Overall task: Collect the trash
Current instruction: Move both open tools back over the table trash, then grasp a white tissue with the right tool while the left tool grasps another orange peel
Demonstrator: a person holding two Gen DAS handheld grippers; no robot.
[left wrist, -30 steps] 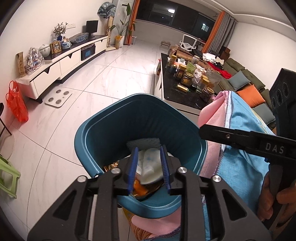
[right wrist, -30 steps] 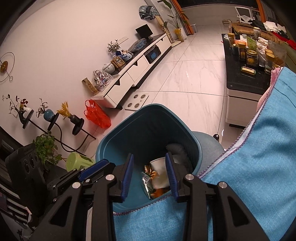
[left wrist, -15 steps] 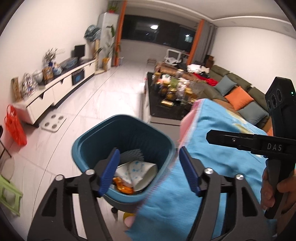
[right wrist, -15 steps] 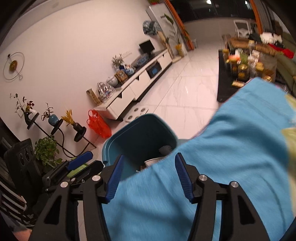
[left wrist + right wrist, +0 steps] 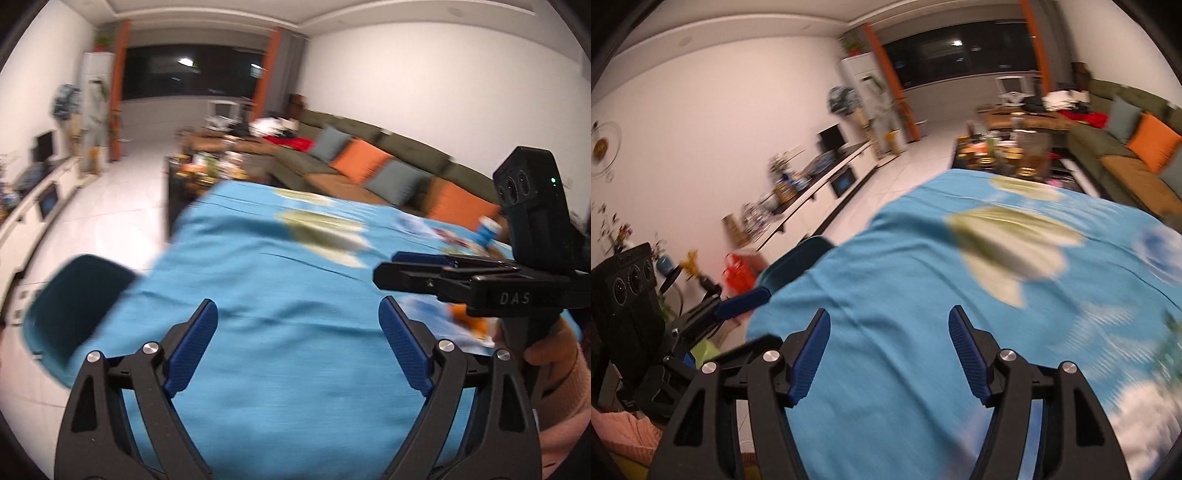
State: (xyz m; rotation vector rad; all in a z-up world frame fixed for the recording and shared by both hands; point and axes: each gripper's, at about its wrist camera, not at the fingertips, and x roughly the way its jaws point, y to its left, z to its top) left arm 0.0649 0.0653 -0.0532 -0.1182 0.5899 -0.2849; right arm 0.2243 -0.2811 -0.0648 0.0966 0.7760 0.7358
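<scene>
The teal bin (image 5: 74, 295) stands at the left edge of a table under a blue flowered cloth (image 5: 295, 258); its contents are hidden from here. My left gripper (image 5: 297, 314) hovers over the cloth, jaws opening, nothing between them. My right gripper (image 5: 889, 315) is also over the cloth (image 5: 960, 295), jaws opening and empty; the bin's rim (image 5: 798, 262) shows to its left. The right gripper (image 5: 391, 266) reaches in from the right of the left wrist view, held by a hand. A blurred blue-and-white cup (image 5: 487, 229) and an orange scrap (image 5: 474, 325) lie on the cloth near it.
A green sofa with orange cushions (image 5: 362, 162) runs along the right wall. A dark coffee table crowded with jars (image 5: 1008, 155) stands beyond the cloth. A white TV cabinet (image 5: 820, 184) lines the left wall, with a red bag (image 5: 738, 273) on the floor.
Both grippers have swung away from above the bin to over the blue cloth, and their jaws have widened. The trash seen between the jaws earlier stays in the bin.
</scene>
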